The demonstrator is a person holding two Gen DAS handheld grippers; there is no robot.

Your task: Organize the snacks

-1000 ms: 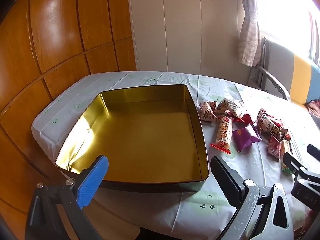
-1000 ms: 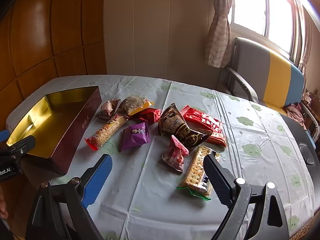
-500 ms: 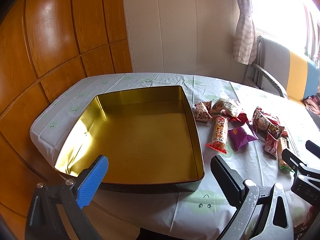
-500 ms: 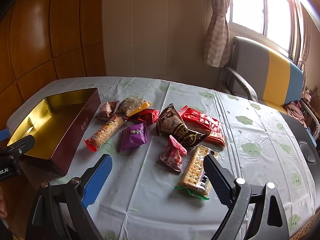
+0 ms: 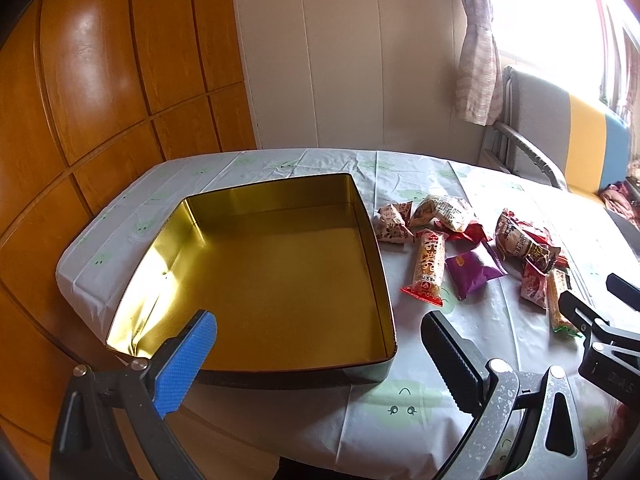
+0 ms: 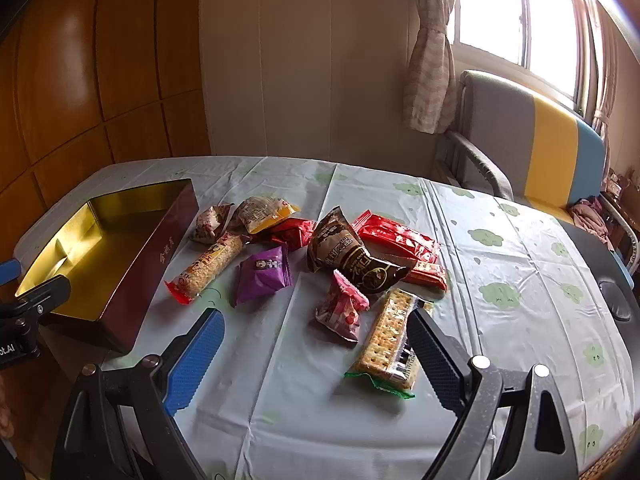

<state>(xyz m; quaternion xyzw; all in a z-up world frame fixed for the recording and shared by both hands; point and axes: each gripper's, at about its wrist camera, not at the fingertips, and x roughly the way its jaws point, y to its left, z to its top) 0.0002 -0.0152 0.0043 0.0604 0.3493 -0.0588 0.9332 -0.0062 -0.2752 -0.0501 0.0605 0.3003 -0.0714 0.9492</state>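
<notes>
Here, both tools are spread wide w/ nothing between the jaws: right gripper (image 6: 316,344) hovers over the near edge of the snack pile, left gripper (image 5: 320,344) over the near wall of the tin (image 5: 376,264). Nearest the right fingers lies a clear-wrapped cracker pack (image 6: 390,334), just beside the black finger; beyond it a pink pouch (image 6: 340,312), a purple packet (image 6: 264,274), a long biscuit roll (image 6: 208,266) w/ red ends, a brown bag (image 6: 348,256) and red wrappers (image 6: 394,236), several overlapping. All sit on the cloud-print tablecloth (image 6: 520,280), right of the tin, none inside it yet. Handling (est.): packs look light, film slick and crinkly; crackers and roll are probably brittle, so clamp across the short width near mid-length w/ gentle force; puffed pouches are soft, so take by a crimped end seal. Tin is open, gold inside, maroon outside, rigid. Writing: gold characters on the tin's side and print on the wrappers, too small to read; a barcode shows on the cracker pack. Beyond: chair (image 6: 532,148), curtain, window.
</notes>
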